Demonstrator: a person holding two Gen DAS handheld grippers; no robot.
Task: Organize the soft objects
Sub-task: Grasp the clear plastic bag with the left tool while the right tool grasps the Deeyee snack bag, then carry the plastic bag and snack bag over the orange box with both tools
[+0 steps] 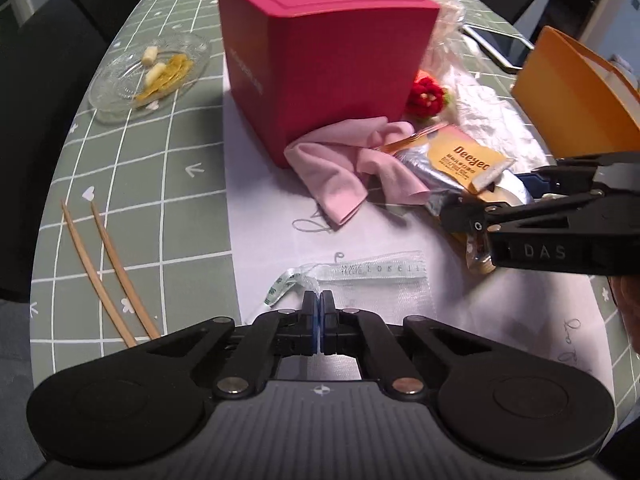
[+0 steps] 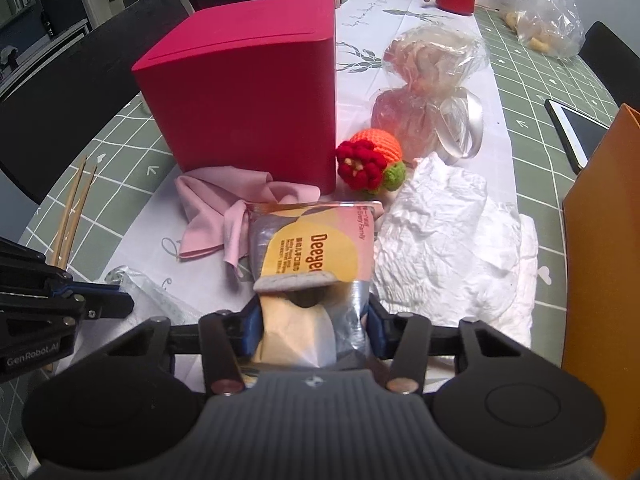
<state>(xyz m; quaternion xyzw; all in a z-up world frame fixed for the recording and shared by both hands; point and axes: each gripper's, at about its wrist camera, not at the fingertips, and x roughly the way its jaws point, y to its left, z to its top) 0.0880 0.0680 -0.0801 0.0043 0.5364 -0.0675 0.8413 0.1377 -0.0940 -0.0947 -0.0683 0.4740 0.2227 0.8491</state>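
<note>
My left gripper (image 1: 320, 300) is shut, its tips pinching the left edge of a sheer white pouch (image 1: 372, 276) with a pale green ribbon, lying flat on the white runner. My right gripper (image 2: 312, 320) is shut on a silver and yellow foil packet (image 2: 312, 248); its blue pads press on both sides of the packet's near end. In the left wrist view that right gripper (image 1: 460, 210) comes in from the right over the packet (image 1: 460, 160). A pink cloth (image 2: 212, 216) lies crumpled against the red box (image 2: 248, 92). A crocheted red and orange flower (image 2: 368, 160) sits beside the box.
Crumpled white paper (image 2: 440, 232) lies right of the packet, with an orange paper bag (image 2: 600, 240) beyond. A cellophane-wrapped bundle (image 2: 428, 92) stands behind the flower. Two chopsticks (image 1: 104, 272) and a glass plate (image 1: 152, 72) lie left; a phone (image 2: 576, 132) lies at right.
</note>
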